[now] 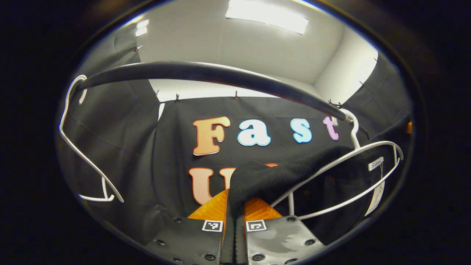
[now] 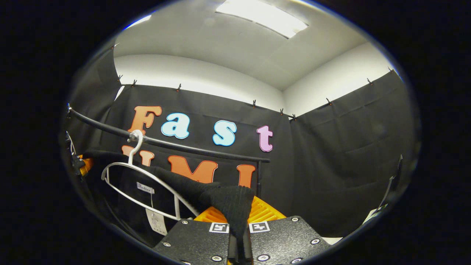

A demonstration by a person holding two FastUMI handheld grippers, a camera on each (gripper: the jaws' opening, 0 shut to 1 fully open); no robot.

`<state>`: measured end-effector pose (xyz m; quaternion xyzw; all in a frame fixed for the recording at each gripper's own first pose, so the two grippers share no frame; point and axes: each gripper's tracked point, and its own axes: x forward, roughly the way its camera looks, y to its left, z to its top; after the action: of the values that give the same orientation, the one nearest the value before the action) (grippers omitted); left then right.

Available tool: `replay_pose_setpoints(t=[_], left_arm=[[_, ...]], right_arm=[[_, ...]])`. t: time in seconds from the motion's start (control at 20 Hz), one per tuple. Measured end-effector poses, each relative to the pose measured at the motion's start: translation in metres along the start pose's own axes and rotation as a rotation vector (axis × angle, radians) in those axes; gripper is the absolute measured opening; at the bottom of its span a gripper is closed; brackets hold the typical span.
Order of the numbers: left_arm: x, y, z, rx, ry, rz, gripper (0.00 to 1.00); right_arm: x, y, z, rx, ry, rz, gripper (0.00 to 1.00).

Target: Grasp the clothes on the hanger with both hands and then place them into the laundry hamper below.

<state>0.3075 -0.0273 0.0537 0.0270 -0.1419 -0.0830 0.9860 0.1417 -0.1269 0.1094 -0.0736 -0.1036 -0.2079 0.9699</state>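
2 claws each pinch the garment: the left gripper (image 1: 234, 217) is pressed on a fold of black knit garment (image 1: 265, 176) rising toward 12 o'clock, and the right gripper (image 2: 239, 221) clamps its other shoulder (image 2: 232, 200) likewise. From the left claw the cloth runs toward 2 o'clock over the thin white wire hanger (image 1: 342, 162), hooked on the round dark rail (image 1: 206, 73); from the right it runs toward 10 o'clock. Soft, ribbed and limp, it looks stretched between both hands, so it must slip off the hanger's arms before lowering.
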Motion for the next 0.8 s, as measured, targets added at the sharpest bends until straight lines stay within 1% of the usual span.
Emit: replay_pose_setpoints(t=[0.15,0.25,0.35,0.45,0.5,0.55,0.7,0.8], left_arm=[[0.017,-0.001,-0.016,-0.014,-0.001,-0.016,0.09],[0.022,-0.004,-0.03,-0.019,0.017,-0.024,0.08],[0.028,-0.001,-0.043,-0.006,0.025,-0.014,0.09],[0.037,0.0,-0.06,-0.014,0.048,-0.013,0.08],[0.04,0.0,-0.069,-0.027,0.066,-0.012,0.11],[0.035,0.005,-0.077,-0.034,0.082,-0.003,0.08],[0.024,0.014,-0.079,-0.025,0.087,0.015,0.09],[0.02,0.021,-0.092,-0.024,0.104,0.023,0.08]], right_arm=[[0.017,0.002,-0.031,0.034,0.041,0.029,0.05],[0.023,0.001,-0.054,0.057,0.069,0.031,0.05],[0.028,0.008,-0.069,0.1,0.084,0.04,0.05],[0.031,0.012,-0.089,0.087,0.098,0.047,0.05],[0.033,0.017,-0.101,0.074,0.112,0.054,0.05],[0.031,0.022,-0.109,0.063,0.124,0.065,0.05],[0.019,0.033,-0.122,0.043,0.137,0.075,0.05],[0.013,0.04,-0.134,0.04,0.154,0.074,0.05]])
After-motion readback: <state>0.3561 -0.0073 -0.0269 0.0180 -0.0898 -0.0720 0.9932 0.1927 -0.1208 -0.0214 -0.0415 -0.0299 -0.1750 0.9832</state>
